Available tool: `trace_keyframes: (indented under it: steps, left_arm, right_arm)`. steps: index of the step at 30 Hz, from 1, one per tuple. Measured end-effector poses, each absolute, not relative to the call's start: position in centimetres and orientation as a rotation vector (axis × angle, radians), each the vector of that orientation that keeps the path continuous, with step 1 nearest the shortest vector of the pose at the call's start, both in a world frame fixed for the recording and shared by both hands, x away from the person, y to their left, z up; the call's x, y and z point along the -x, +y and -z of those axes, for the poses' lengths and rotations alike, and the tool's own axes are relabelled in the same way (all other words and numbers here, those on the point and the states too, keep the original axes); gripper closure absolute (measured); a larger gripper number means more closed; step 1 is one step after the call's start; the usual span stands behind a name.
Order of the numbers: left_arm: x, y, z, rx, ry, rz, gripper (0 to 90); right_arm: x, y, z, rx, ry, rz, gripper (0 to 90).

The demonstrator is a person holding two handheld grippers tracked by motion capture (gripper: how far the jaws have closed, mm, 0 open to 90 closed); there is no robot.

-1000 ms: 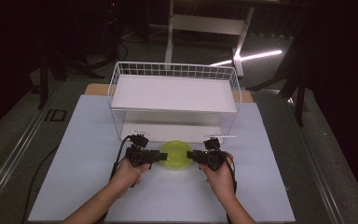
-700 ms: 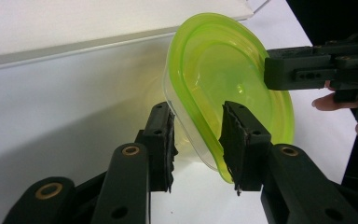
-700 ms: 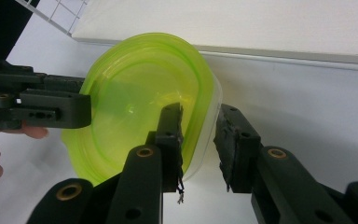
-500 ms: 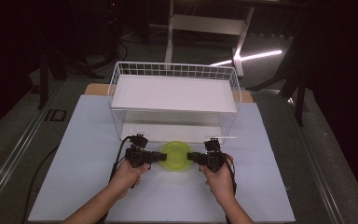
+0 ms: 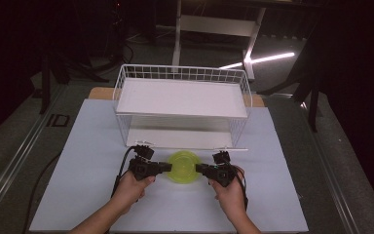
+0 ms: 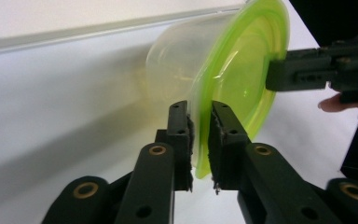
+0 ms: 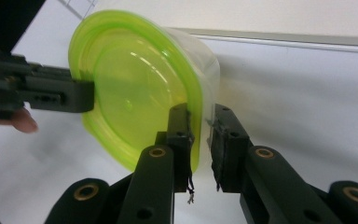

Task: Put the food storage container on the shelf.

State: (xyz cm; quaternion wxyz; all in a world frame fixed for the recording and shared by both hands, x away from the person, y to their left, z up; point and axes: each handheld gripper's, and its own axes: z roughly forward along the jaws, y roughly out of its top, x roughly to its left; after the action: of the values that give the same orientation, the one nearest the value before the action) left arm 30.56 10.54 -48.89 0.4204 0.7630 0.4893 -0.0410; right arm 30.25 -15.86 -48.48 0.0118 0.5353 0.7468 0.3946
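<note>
Left hand-held gripper (image 5: 164, 166) and right hand-held gripper (image 5: 200, 168) have just closed their black jaws onto opposite rim edges of the round translucent container (image 5: 183, 166) with a lime-green lid, on the white surface (image 5: 87, 146) before the wire basket (image 5: 182, 105).

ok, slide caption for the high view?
Both tools grip a green-lidded container before a white wire rack.
</note>
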Motion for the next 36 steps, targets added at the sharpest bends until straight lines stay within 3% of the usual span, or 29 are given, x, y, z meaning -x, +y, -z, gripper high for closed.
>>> trace_keyframes:
  steps: [19,36]
  left_arm:
    - [-29.9,11.8,45.5,-1.86,1.135,-0.077,81.3]
    - [-32.2,12.1,47.6,-1.84,1.155,-0.134,81.0]
  right_arm:
    - [-29.6,-14.2,44.4,-1.481,2.227,-1.286,79.1]
    - [-31.7,-13.1,46.1,-1.472,2.205,-1.244,79.2]
